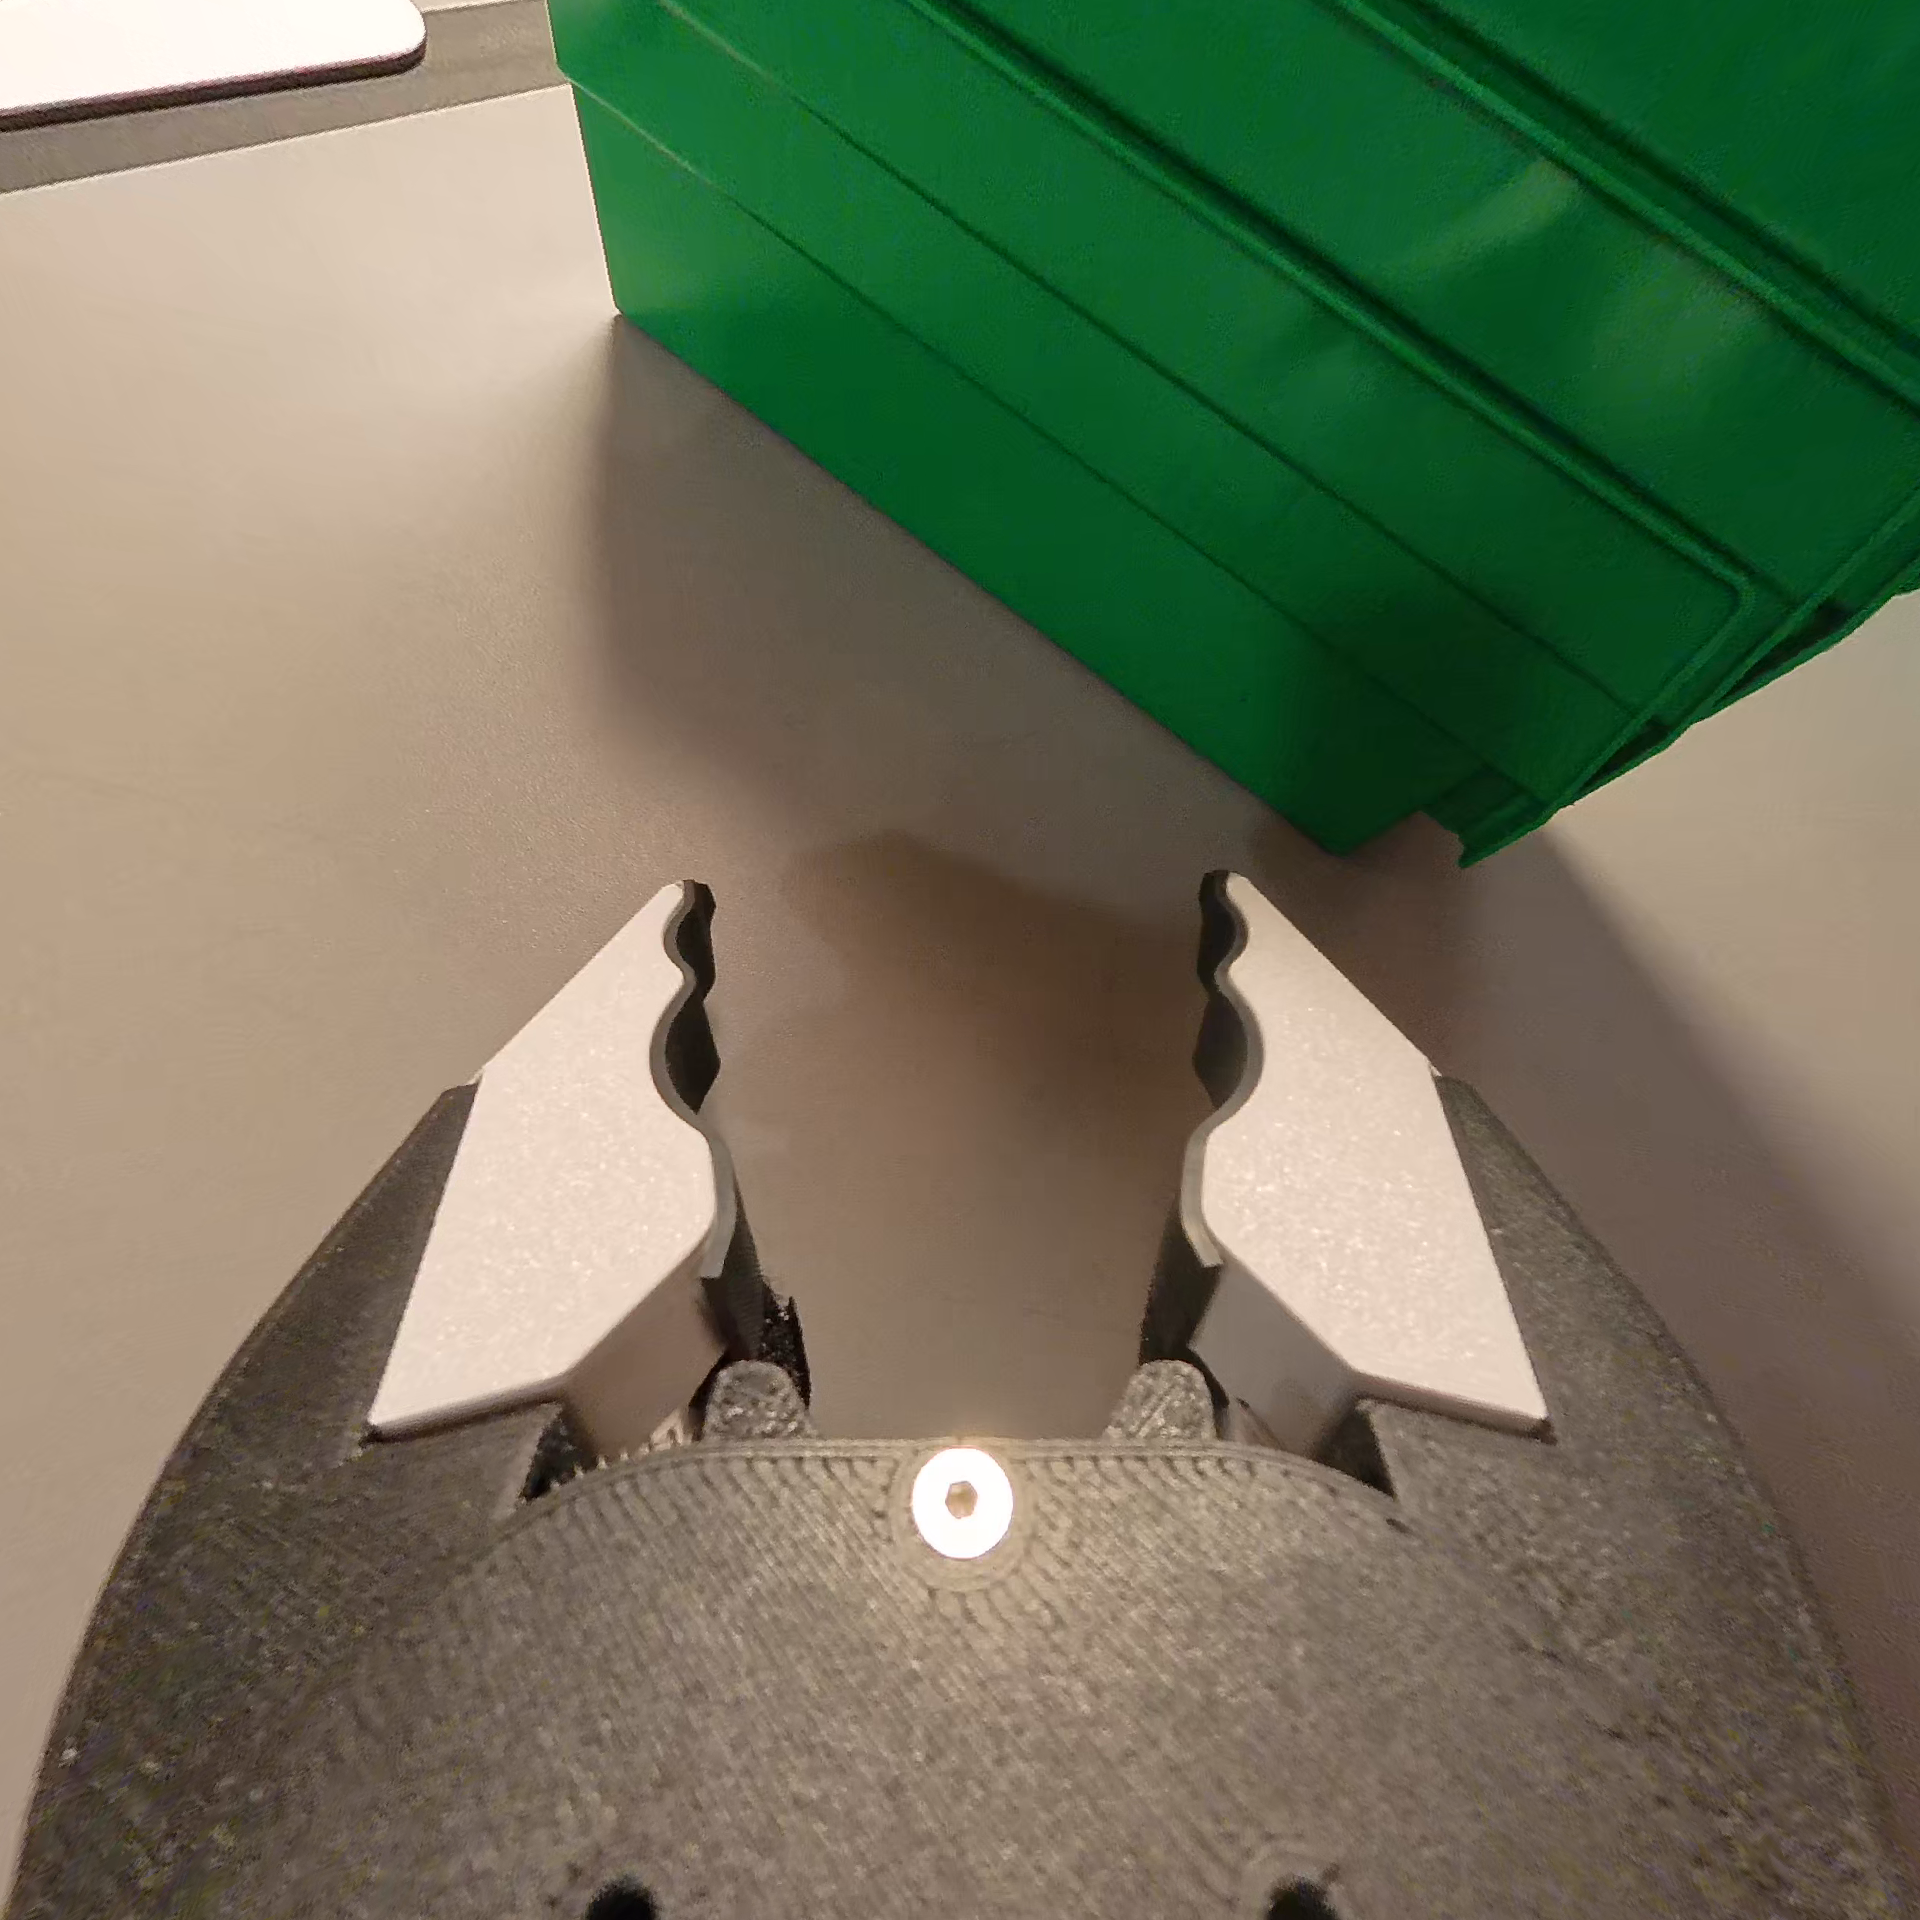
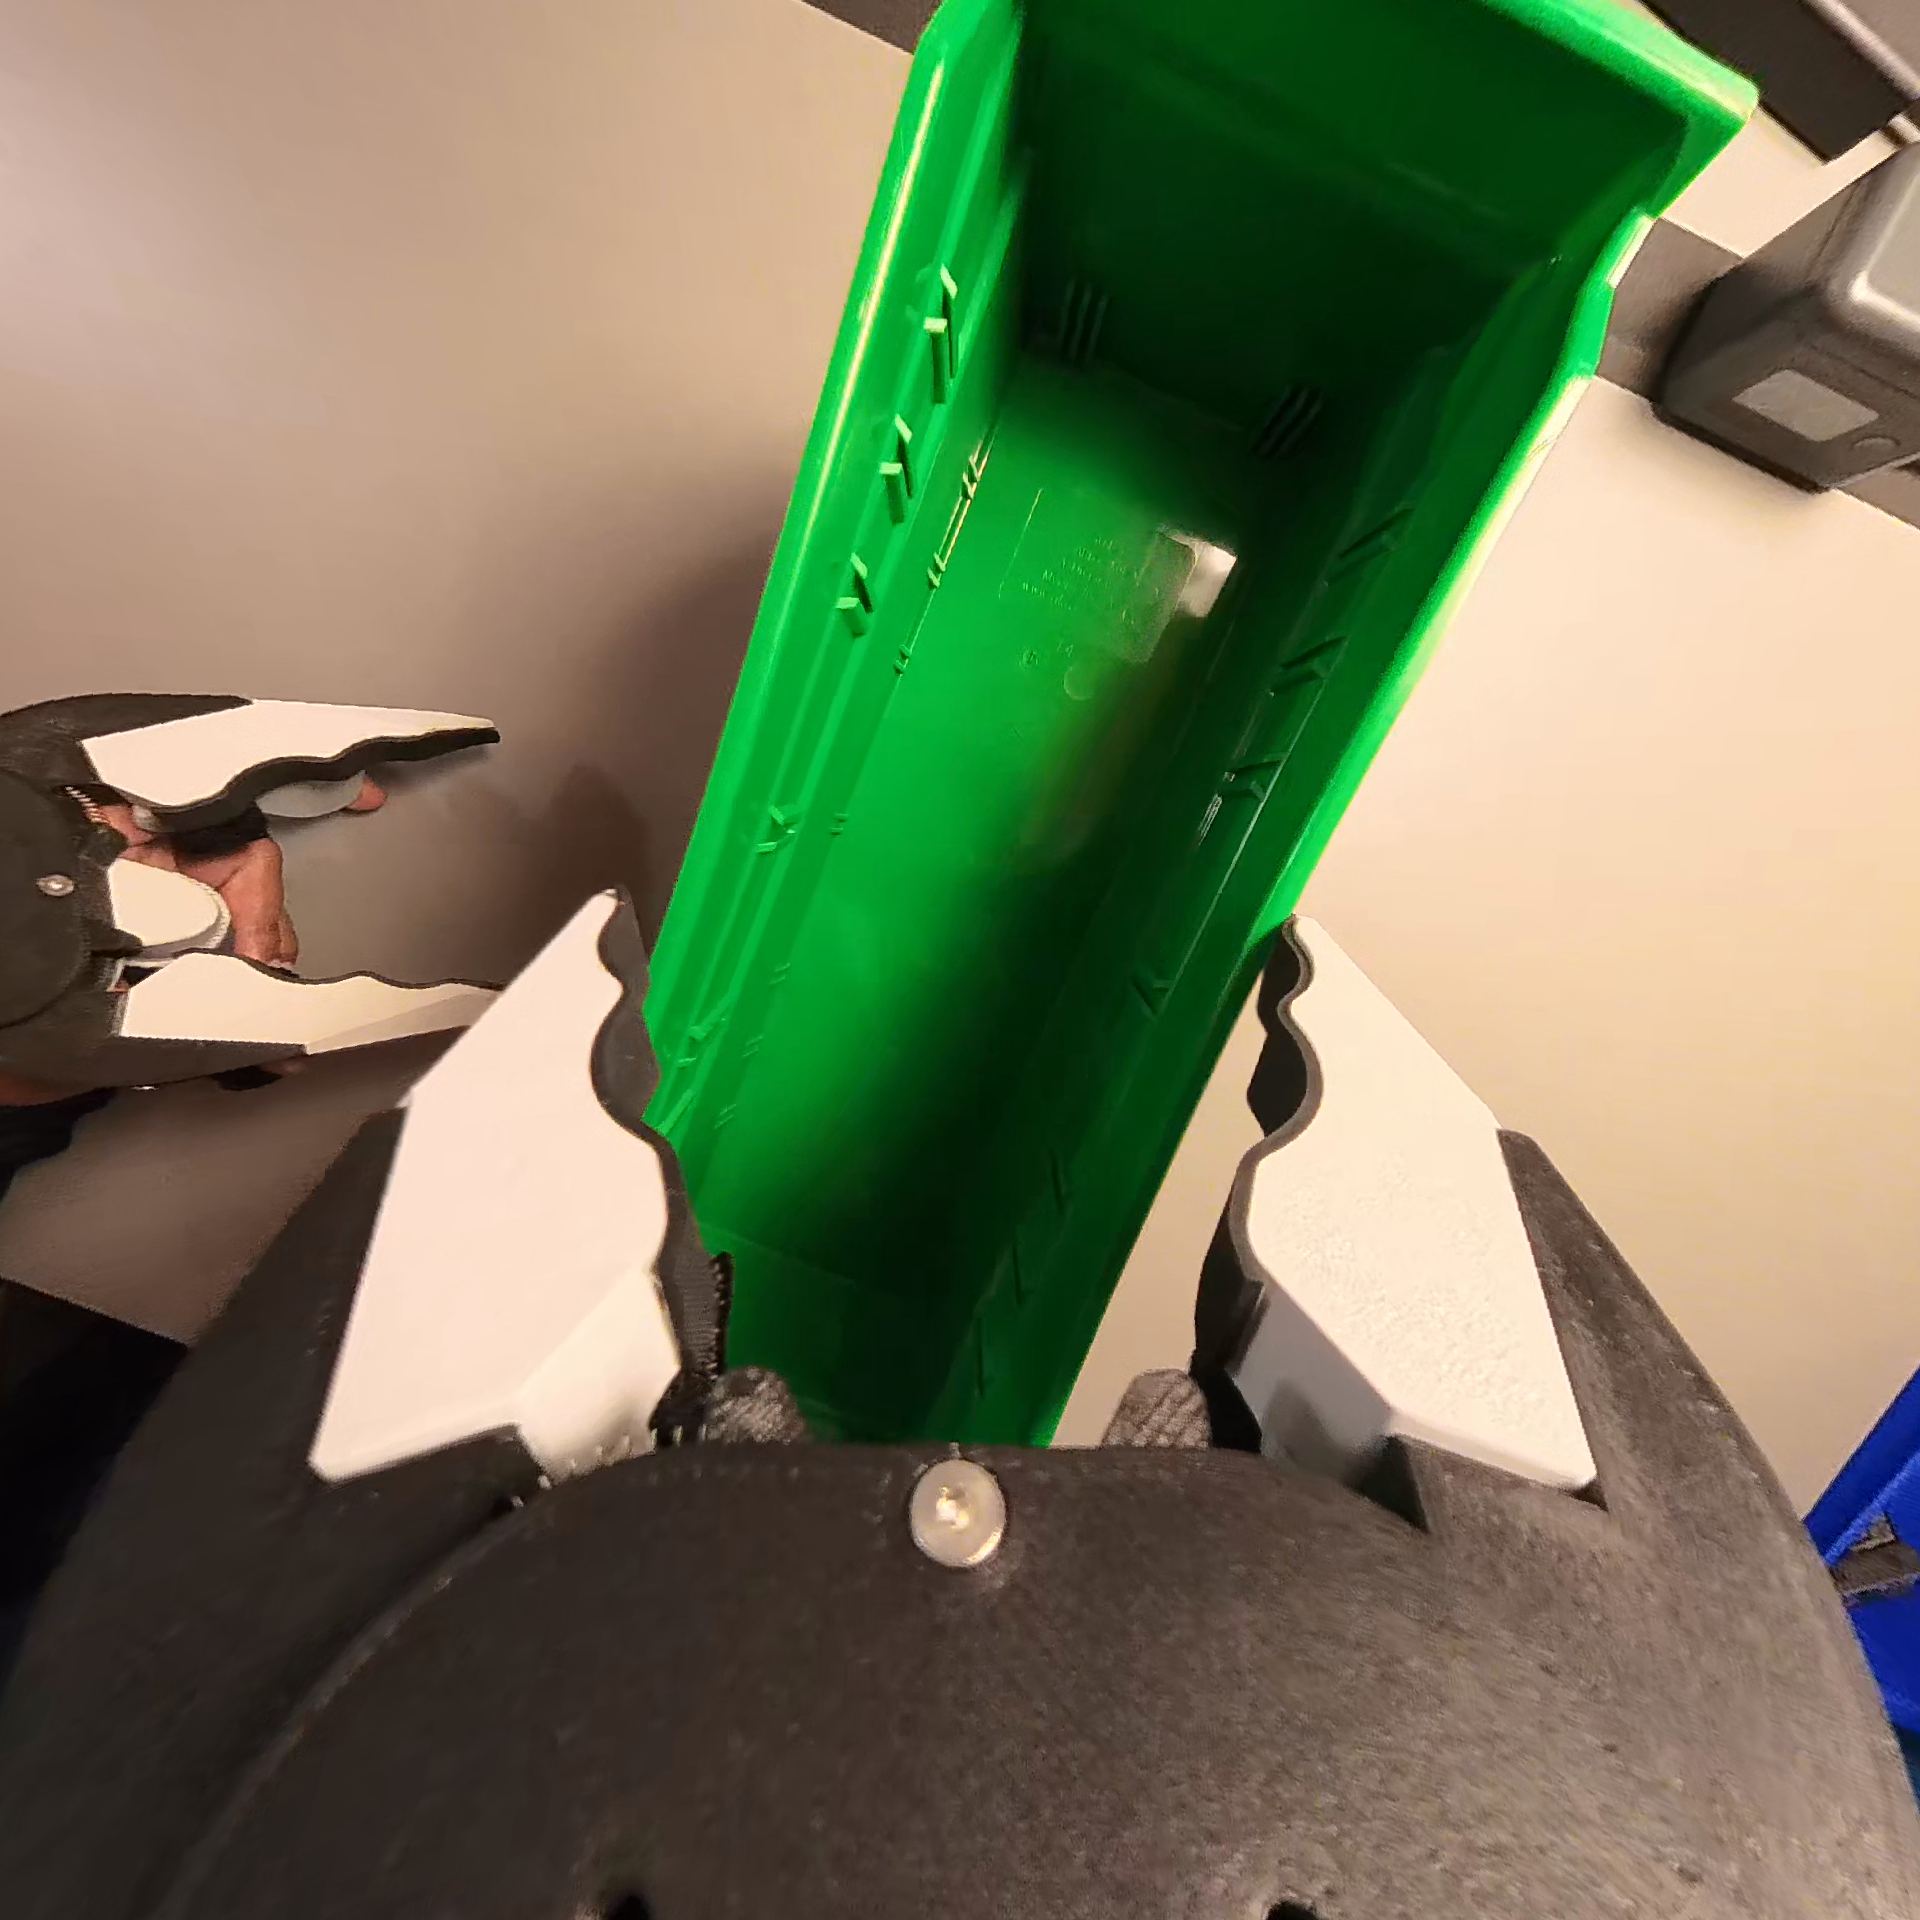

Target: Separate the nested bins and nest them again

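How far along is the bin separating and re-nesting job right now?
Nothing looks done: the green bins are still nested. In hand: the right gripper straddles the top bin, fingers at its side walls; the left gripper is open, empty. Left: separating, re-nesting.

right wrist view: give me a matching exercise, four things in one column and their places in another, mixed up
Things:
1. open green plastic bin
2. left tongs
3. dark grey box
4. blue plastic container

Places:
a. left edge, open with nothing between them
b. lower right corner
c. between the fingers of the right tongs
d. upper right

Pairs: 1-c, 2-a, 3-d, 4-b
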